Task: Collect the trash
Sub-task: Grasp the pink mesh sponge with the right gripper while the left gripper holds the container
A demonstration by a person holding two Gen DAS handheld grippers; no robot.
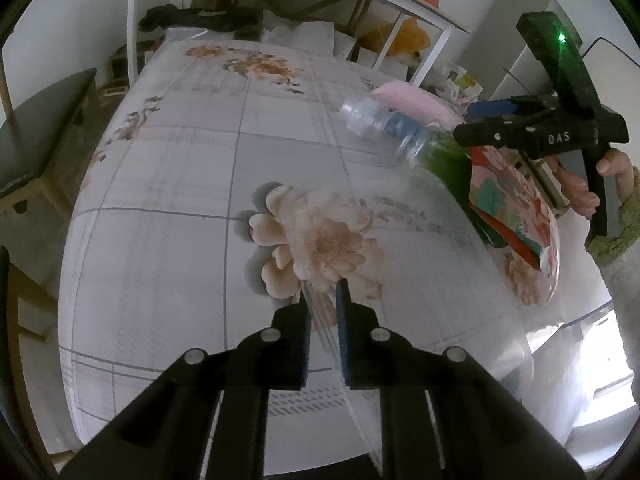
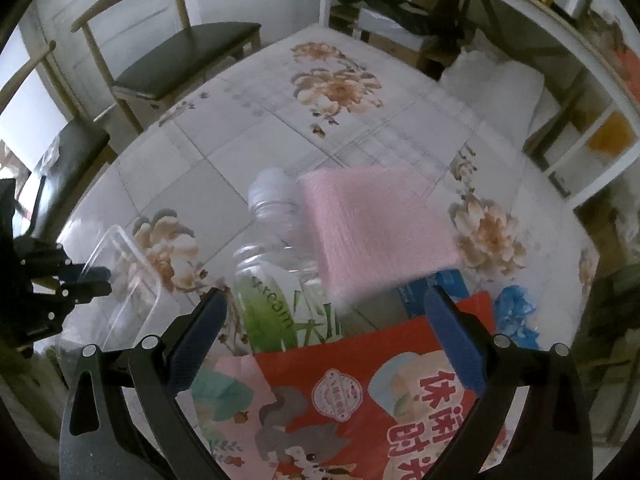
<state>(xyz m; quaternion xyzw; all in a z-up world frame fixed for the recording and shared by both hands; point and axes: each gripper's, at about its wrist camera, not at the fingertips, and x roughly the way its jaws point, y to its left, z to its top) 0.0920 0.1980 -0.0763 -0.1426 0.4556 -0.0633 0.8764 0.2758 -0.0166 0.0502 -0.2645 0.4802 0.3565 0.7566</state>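
My left hand-held gripper point(image 1: 322, 312), lower centre of frame, is pinched on the clear plastic bag point(image 1: 400, 264) to hold its mouth open, while my right hand-held gripper point(image 2: 324, 336), jaws wide and empty, hovers over the snack packet point(image 2: 380, 400) and bottle point(image 2: 272, 264) on the bed point(image 1: 180, 168).

A lived-in home room. A flower-printed cloth point(image 1: 248, 168) fills the middle of both views. Wooden chairs with dark seats point(image 2: 188, 60) stand at the upper left of the right wrist view, and a white shelf unit point(image 1: 360, 4) crammed with household clutter runs along the top.
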